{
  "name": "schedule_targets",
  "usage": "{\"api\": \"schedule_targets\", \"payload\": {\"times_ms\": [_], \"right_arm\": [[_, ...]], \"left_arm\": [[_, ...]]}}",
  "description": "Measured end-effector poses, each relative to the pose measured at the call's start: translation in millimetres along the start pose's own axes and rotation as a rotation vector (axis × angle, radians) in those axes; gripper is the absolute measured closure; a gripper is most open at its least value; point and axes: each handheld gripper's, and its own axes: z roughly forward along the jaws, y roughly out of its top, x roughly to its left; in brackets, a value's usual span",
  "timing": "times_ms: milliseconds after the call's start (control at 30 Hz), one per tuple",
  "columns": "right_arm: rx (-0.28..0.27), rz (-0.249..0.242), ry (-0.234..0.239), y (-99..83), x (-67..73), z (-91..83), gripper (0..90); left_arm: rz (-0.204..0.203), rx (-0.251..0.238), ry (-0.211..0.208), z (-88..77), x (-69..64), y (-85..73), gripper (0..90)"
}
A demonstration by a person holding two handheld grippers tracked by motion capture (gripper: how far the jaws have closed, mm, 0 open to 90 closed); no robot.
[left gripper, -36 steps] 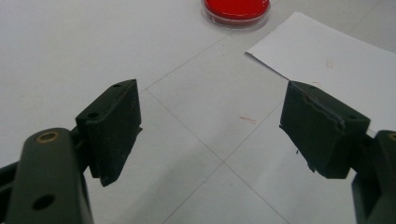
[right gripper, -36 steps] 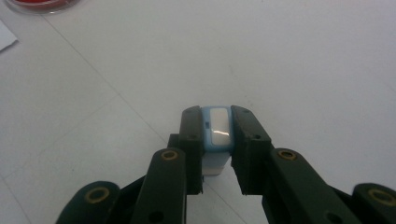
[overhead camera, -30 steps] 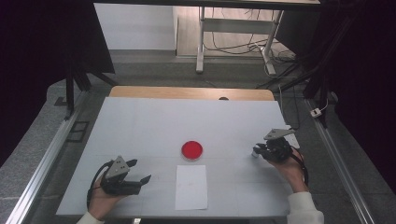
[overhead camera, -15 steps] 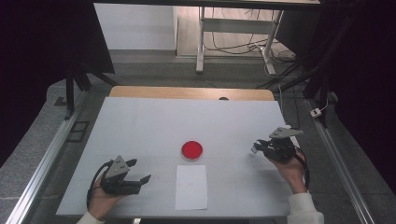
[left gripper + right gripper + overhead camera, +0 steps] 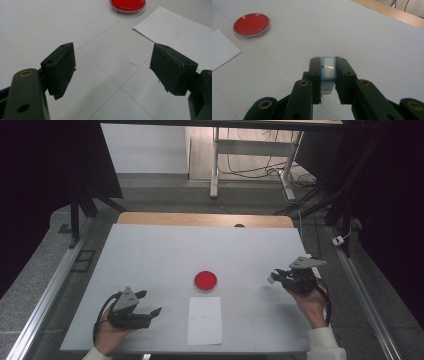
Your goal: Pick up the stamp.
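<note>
Table (image 5: 165, 250): your white work surface fills the middle of the high view, with a wooden strip along its far edge.
Paper sheet (image 5: 204, 319): it lies flat near the bottom centre of the high view, just below the dish; in your left gripper view its corner sits at the upper right.
Left gripper (image 5: 148, 303): you hold it at the lower left of the high view, low over the table, jaws spread wide with nothing between them; its own view shows bare table in the gap.
Right gripper (image 5: 274, 277): you hold it at the right of the high view, raised off the table, jaws pinching a small light-blue block.
Red dish (image 5: 205, 280): a round clear dish with red contents sits at the centre of the high view, apart from both grippers.
Light-blue block (image 5: 328, 68): it is clamped between your right jaws, at the centre of the right gripper view, a pale panel facing up.
</note>
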Motion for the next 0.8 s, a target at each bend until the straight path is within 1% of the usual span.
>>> {"api": "schedule_targets", "payload": {"times_ms": [33, 133, 333, 367, 467, 633, 800], "right_arm": [[-0.004, 0.004, -0.001, 0.3, 0.9, 0.2, 75.0], [-0.014, 0.006, 0.015, 1.3, 2.1, 0.4, 75.0], [-0.034, 0.015, 0.025, 3.2, 5.7, -0.4, 75.0], [-0.039, 0.021, 0.036, 3.5, 6.6, -0.3, 75.0], [-0.042, 0.024, 0.038, 3.8, 7.5, -0.4, 74.9], [-0.070, 0.049, 0.045, 5.0, 9.8, -1.1, 75.0], [-0.082, 0.052, 0.053, 6.5, 11.7, -1.7, 74.9]], "left_arm": [[0.001, 0.000, 0.000, -0.1, -0.1, 0.0, 20.9], [-0.002, -0.004, 0.000, -0.4, -0.1, 0.0, 20.9], [-0.002, -0.006, 0.000, -0.6, 0.3, 0.1, 20.9], [-0.002, -0.006, 0.000, -0.6, 0.2, 0.1, 20.9], [-0.002, -0.006, 0.000, -0.7, 0.4, 0.1, 20.9], [-0.002, -0.007, 0.002, -0.5, 0.3, 0.2, 20.9], [-0.002, -0.007, 0.003, -0.4, 0.2, 0.2, 20.9]]}}
